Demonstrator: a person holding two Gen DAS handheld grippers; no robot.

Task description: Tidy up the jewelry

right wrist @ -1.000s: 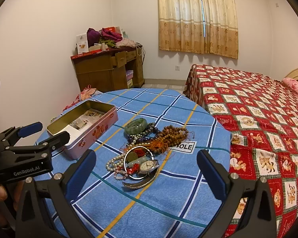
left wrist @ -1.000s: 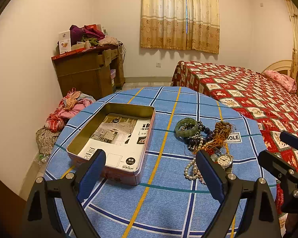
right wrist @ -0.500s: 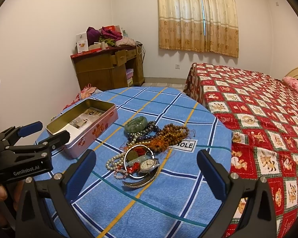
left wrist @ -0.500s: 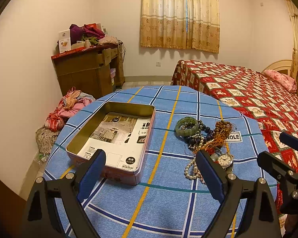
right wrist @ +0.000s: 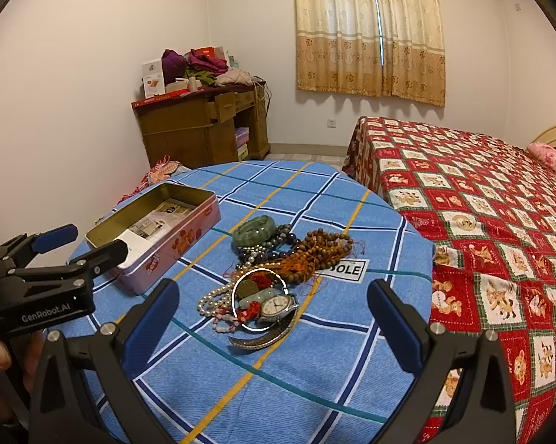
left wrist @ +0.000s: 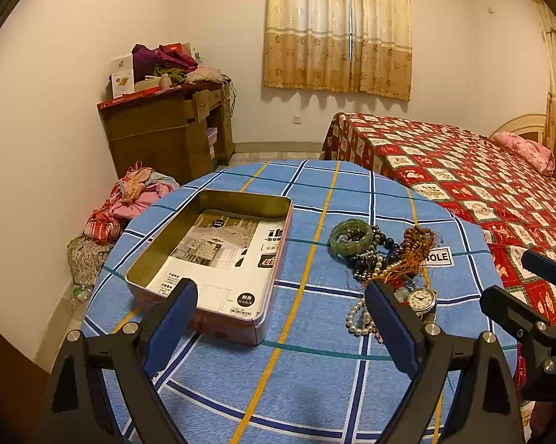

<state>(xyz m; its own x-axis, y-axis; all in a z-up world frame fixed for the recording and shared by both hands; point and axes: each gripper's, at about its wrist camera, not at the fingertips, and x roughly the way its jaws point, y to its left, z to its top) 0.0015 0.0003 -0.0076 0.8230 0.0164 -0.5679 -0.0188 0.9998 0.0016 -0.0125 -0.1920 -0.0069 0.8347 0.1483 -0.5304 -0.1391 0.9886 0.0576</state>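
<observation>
Nothing is sorted yet: the tin (left wrist: 219, 259) ahead of the left hand-held gripper (left wrist: 280, 327) holds only a paper, the jewelry heap (right wrist: 274, 277) lies on the bench just beyond the right hand-held gripper (right wrist: 272, 327), and both stand apart, holding nothing

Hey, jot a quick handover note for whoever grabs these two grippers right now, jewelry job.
Left gripper: open, empty, hovering near the tin box.
Right gripper: open, empty, above the jewelry pile.
Tin box: lidless, only a printed paper lining, no jewelry inside.
Pile beside it on the blue plaid tablecloth: green bangle, wooden beads, pearl strand, wristwatch.
Done: nothing moved.
Left: every piece.
</observation>
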